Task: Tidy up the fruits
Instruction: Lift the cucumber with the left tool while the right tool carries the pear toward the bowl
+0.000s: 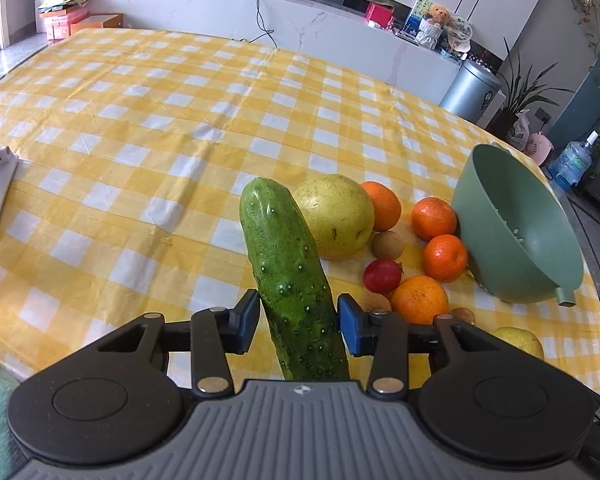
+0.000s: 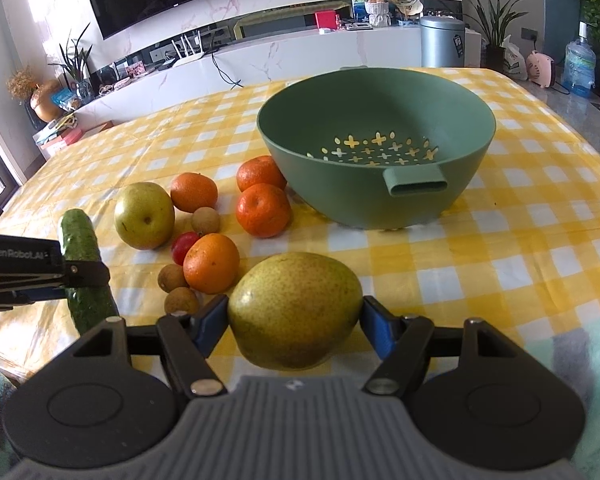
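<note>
Left gripper (image 1: 298, 326) clamps cucumber (image 1: 290, 280) near lower end; long free end may pivot, slip. Right gripper (image 2: 294, 320) grips pear (image 2: 294, 310) low over table (image 2: 540, 240), before green colander (image 2: 376, 148). Risk: smooth pear squirting out, scattering tangerines (image 2: 263, 210).

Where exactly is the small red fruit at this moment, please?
In the right wrist view the small red fruit lies left of centre on the tablecloth, tucked between the pear and an orange.

Four oranges (image 2: 211, 263), two pears (image 2: 295, 310), three longans (image 2: 181, 300), one cucumber (image 1: 292, 280), one colander (image 2: 376, 144).
</note>
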Motion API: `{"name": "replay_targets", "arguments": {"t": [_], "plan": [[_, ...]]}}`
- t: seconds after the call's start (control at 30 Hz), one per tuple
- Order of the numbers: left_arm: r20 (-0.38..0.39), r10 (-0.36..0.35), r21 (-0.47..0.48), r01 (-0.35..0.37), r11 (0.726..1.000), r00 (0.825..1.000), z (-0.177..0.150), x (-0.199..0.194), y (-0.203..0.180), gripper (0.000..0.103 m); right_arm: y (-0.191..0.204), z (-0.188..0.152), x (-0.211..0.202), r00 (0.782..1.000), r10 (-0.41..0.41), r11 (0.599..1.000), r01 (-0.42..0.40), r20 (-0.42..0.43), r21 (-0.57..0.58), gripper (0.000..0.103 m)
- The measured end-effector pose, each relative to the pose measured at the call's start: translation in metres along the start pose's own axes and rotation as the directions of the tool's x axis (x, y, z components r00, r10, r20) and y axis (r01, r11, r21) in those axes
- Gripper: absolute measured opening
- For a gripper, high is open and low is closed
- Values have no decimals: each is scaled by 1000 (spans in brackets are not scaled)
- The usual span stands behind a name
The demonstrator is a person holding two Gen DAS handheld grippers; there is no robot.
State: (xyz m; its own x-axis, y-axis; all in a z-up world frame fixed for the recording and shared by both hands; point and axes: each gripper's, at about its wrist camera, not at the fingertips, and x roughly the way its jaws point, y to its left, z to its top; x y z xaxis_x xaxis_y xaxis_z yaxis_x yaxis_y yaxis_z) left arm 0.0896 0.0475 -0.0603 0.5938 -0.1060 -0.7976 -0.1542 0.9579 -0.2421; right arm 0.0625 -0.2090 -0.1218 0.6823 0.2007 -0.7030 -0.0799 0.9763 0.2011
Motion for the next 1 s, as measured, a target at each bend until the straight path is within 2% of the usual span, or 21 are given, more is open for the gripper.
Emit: {"name": "replay_targets", "arguments": {"t": [0.57, 0.8, 1.0], "plan": [[86, -22, 78, 15, 997, 996, -1, -37, -25, 46, -9, -2, -30, 994, 71, 997, -74, 80, 36, 68], [126, -72, 110, 58, 992, 989, 8, -51, -42, 46, -6, 5, -46, 988, 88, 996, -86, 127, -25, 68], [124, -136, 130, 120, 984, 983, 19, -51, -55, 46, -11, 21, -53, 984, 104, 994, -98, 146, -51, 68]]}}
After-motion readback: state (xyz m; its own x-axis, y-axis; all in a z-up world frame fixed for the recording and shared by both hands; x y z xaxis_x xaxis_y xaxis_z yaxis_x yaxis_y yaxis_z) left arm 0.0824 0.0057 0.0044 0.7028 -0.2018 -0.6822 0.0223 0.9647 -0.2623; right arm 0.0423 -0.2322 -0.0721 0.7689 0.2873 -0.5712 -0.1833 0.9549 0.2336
